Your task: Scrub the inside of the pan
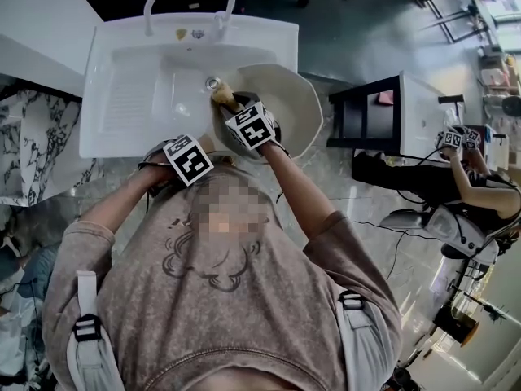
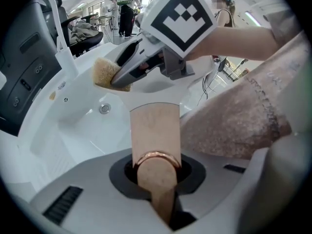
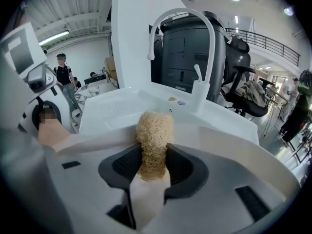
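Left hand-held gripper [image 2: 156, 174] clamps pan handle [image 2: 155, 130], right hand-held gripper [image 3: 154, 165] the loofah [image 3: 154, 133].

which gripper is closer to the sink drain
Right. The right gripper, shut on the sponge, hangs over the sink just beside the drain. The left gripper is farther off at the sink's near edge, shut on the pan handle.

The head view looks steeply down over the person onto the sink [image 1: 130, 96] and pan [image 1: 289, 108]. Both gripper views ride close behind their jaws, facing across that same sink.
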Motion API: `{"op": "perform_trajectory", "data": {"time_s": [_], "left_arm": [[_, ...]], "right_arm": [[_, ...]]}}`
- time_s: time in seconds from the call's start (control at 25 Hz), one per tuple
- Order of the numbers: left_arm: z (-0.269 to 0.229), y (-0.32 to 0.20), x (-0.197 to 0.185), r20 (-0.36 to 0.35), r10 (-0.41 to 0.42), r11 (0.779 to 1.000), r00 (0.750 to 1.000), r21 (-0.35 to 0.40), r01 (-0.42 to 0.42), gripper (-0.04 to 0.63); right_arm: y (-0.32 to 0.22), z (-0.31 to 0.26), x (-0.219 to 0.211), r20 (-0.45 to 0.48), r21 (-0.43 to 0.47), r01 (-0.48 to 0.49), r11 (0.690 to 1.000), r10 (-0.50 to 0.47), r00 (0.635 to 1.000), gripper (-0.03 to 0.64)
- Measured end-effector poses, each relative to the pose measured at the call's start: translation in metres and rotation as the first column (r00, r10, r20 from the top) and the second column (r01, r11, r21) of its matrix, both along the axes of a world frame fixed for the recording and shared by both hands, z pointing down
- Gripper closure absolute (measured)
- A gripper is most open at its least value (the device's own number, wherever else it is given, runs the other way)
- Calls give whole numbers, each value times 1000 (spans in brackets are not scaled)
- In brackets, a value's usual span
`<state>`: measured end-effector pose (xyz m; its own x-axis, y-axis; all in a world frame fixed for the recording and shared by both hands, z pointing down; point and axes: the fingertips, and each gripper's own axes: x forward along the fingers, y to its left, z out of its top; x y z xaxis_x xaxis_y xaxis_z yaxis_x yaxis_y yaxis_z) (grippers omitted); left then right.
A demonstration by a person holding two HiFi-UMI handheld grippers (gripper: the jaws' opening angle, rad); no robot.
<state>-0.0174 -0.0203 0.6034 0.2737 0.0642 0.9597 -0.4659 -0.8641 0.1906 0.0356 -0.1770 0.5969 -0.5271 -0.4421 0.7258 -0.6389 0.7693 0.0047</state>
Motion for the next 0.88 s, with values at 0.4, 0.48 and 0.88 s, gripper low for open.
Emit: {"op": "perform_trajectory", "data": {"time_s": [0.4, 0.48, 0.88], "left_arm": [[5, 8, 2, -16, -11, 1000, 1000, -21, 11, 534], [6, 11, 2, -22, -15, 1000, 1000, -26, 14, 534], [16, 20, 4, -64, -28, 998, 998, -50, 25, 534]], "right_arm": [[4, 9, 3, 3, 2, -44, 999, 44, 999, 457], [5, 13, 5, -3, 5, -49, 999, 49, 999, 457], [12, 17, 3, -21, 3, -59, 998, 59, 998, 457]]}}
